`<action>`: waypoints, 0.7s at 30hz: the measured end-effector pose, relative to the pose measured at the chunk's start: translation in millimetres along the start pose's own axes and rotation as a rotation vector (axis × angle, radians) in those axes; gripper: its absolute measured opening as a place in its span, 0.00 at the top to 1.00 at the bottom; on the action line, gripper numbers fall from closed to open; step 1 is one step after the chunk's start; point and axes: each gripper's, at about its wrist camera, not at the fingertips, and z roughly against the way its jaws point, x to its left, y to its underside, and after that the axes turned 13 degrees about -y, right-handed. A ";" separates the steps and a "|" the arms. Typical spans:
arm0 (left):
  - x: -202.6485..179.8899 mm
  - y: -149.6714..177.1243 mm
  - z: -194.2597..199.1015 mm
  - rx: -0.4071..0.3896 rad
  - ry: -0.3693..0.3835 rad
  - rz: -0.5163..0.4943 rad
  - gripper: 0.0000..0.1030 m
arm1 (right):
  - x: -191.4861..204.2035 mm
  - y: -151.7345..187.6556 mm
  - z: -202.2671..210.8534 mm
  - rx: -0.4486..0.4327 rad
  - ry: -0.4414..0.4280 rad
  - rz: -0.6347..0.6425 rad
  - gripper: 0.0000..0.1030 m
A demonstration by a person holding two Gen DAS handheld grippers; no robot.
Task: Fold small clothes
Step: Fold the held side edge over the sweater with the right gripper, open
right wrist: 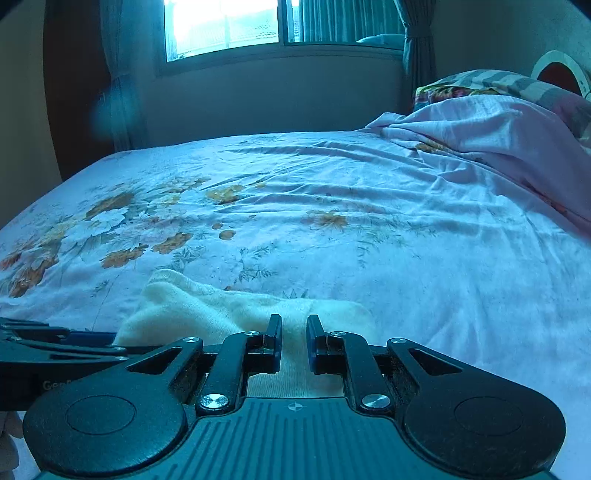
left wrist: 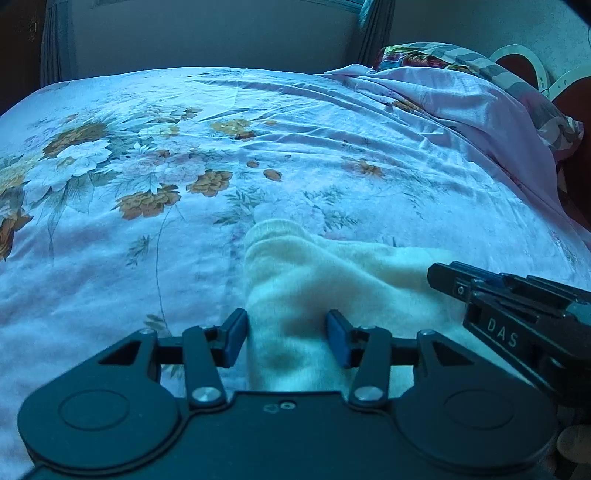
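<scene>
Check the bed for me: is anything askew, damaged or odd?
Nothing damaged. The cream knitted garment lies bunched, not flat, on the floral bedsheet; a pink blanket is rumpled at the far right.

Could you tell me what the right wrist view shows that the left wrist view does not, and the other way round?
Only the right wrist view shows the window with daylight behind the bed. Only the left wrist view shows the "DAS" lettering on the right gripper, reaching in from the right. Both show the cream garment lying on the floral bedsheet, the pink quilt heaped at the right, and the left gripper open over the garment.
</scene>
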 end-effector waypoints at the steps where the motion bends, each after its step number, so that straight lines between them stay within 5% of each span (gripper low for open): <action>1: 0.2 -3.4 -8.4 0.011 -0.015 0.003 0.54 | -2.3 0.1 -9.4 0.029 0.024 0.011 0.88; 4: 3.0 -7.3 -26.2 0.040 -0.016 0.018 0.51 | -24.7 7.7 -31.4 0.081 0.094 -0.031 0.89; 9: 1.3 -4.2 -20.5 0.033 -0.036 0.004 0.51 | -33.3 2.7 -31.6 0.113 0.088 -0.080 0.88; 14: 11.0 21.0 27.5 -0.002 -0.010 0.003 0.53 | -6.3 5.4 23.5 0.047 0.015 -0.078 0.88; 21: 10.5 79.1 90.1 -0.037 0.032 -0.041 0.53 | 44.4 60.9 98.2 0.031 -0.042 0.011 0.88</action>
